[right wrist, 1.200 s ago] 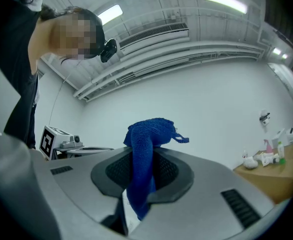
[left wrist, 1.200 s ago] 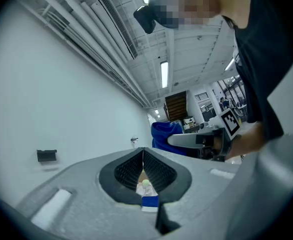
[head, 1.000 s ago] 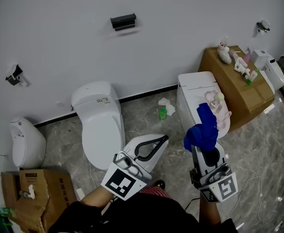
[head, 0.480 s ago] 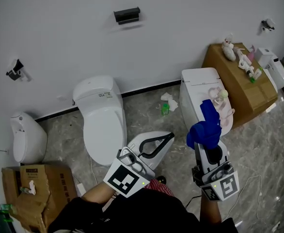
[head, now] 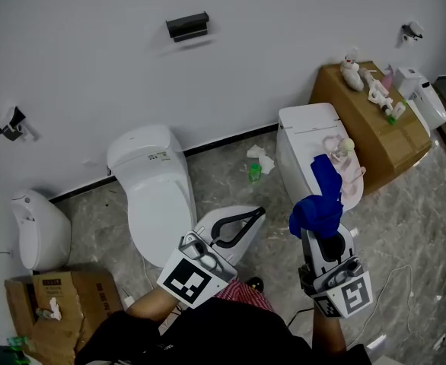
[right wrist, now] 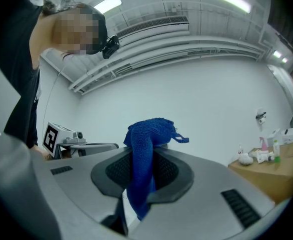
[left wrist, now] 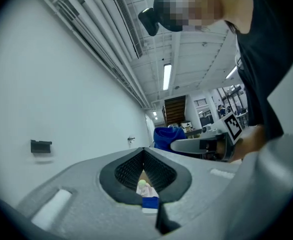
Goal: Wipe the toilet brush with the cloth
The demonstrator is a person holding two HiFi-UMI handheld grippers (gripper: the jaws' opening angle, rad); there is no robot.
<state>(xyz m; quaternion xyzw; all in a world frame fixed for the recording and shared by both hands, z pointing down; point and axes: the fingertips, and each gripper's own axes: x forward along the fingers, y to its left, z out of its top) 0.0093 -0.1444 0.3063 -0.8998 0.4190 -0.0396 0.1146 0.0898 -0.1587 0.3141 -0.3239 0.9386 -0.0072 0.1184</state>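
My right gripper (head: 319,223) is shut on a blue cloth (head: 320,198) that bunches above the jaws and hangs down between them (right wrist: 142,164). My left gripper (head: 258,215) is shut and holds nothing; its tips meet (left wrist: 143,150). A pink and white brush with a yellow-green knob (head: 343,162) lies on the lid of the white toilet (head: 303,139) just beyond the cloth. The brush (left wrist: 143,186) also shows through the left jaws' loop. Both grippers hang in the air, apart from the brush, side by side and pointing the same way.
A second white toilet (head: 158,196) stands left of the left gripper, and a small white fixture (head: 36,230) at the far left. A brown box (head: 371,128) with bottles and toys is at the right. A green bottle (head: 254,173) and crumpled paper (head: 257,155) lie on the floor. A cardboard box (head: 52,310) sits lower left.
Both grippers have shifted only slightly. The cloth stays in the right gripper and the left stays shut.
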